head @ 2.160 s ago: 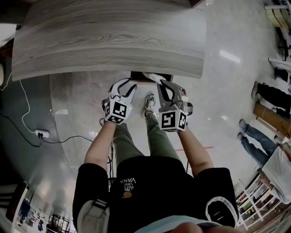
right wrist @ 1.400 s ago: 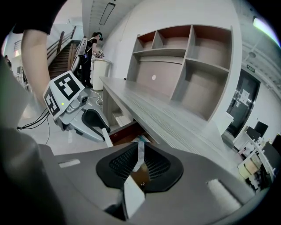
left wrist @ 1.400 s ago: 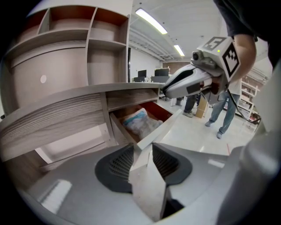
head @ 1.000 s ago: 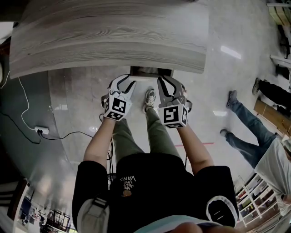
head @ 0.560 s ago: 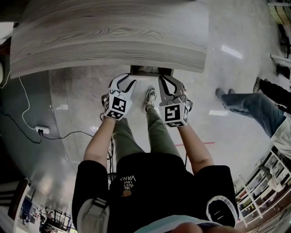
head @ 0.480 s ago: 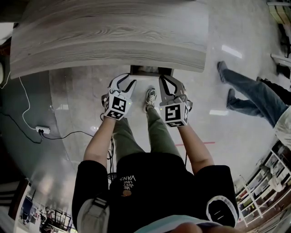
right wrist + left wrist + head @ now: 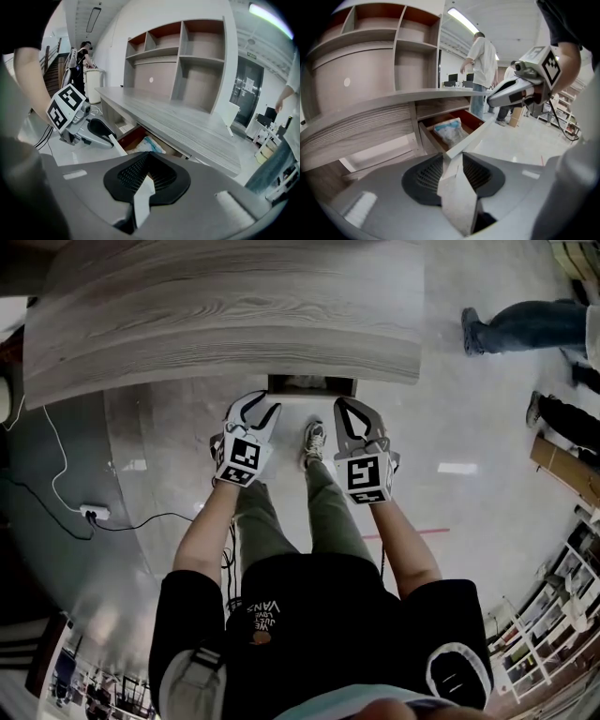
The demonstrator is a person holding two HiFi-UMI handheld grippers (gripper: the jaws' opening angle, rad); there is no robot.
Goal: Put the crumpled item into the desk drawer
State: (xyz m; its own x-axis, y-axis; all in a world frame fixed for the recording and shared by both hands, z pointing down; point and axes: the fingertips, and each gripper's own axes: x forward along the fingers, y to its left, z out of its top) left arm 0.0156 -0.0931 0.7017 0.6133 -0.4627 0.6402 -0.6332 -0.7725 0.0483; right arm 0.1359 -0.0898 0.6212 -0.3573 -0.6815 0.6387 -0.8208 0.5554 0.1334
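The desk (image 7: 225, 315) has its drawer (image 7: 476, 134) pulled partway out from under the front edge. The crumpled item (image 7: 450, 131), a white and blue bag, lies inside it. Both grippers hang just in front of the desk, close to the drawer front. The left gripper (image 7: 457, 176) is clenched, its 2 jaws pressed together with nothing between them. The right gripper (image 7: 143, 190) is likewise clenched and empty. From the head view, the left one sits off the drawer's left corner and the right one off its right corner. Open shelves (image 7: 393, 44) rise behind the desk top. A power strip (image 7: 92, 514) lies on the floor left of the desk. A person in a white shirt (image 7: 482, 56) stands beyond the desk's far end.
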